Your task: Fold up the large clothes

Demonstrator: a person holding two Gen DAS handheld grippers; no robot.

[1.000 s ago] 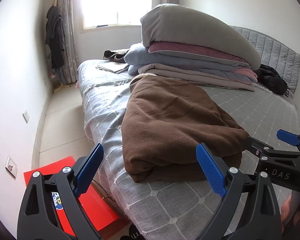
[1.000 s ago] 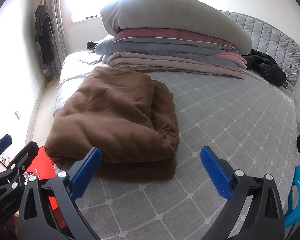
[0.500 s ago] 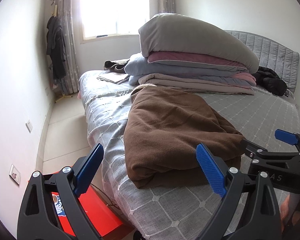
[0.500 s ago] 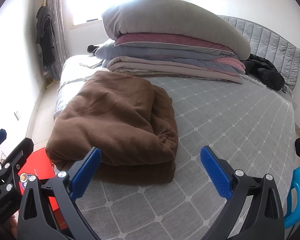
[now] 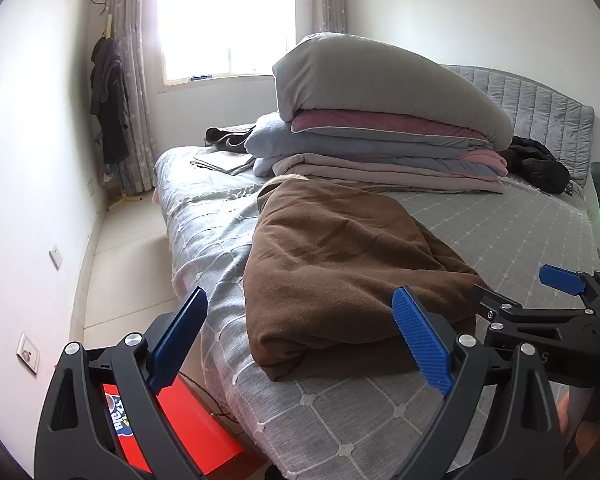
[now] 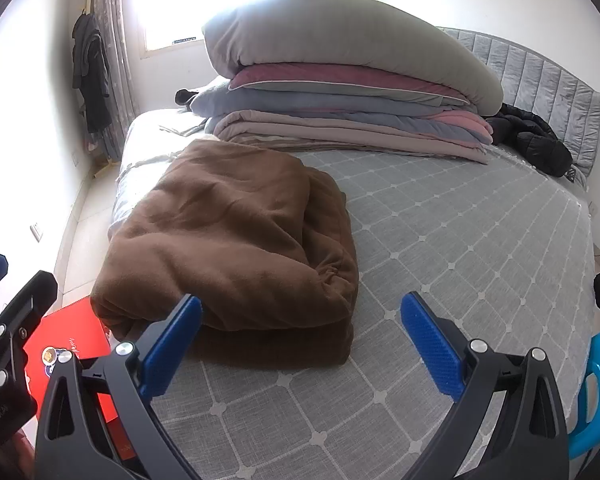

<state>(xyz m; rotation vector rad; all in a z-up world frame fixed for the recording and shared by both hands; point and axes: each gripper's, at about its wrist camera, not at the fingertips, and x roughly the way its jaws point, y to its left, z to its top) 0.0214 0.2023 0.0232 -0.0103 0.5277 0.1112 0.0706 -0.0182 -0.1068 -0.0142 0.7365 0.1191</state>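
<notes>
Now my left tongs (image 5: 300, 340) hang with the blue pads apart and nothing between them, out past the bed's near edge, above a red box (image 5: 188, 428) on the floor. Right of them a brown garment (image 6: 236, 240) lies folded in a thick bundle on the grey quilted bed (image 6: 460, 232), toward its left side, with a stack of folded bedding (image 6: 340, 92) behind it. My right tongs (image 6: 300, 340) also stand apart, empty, just short of the bundle's near edge.
</notes>
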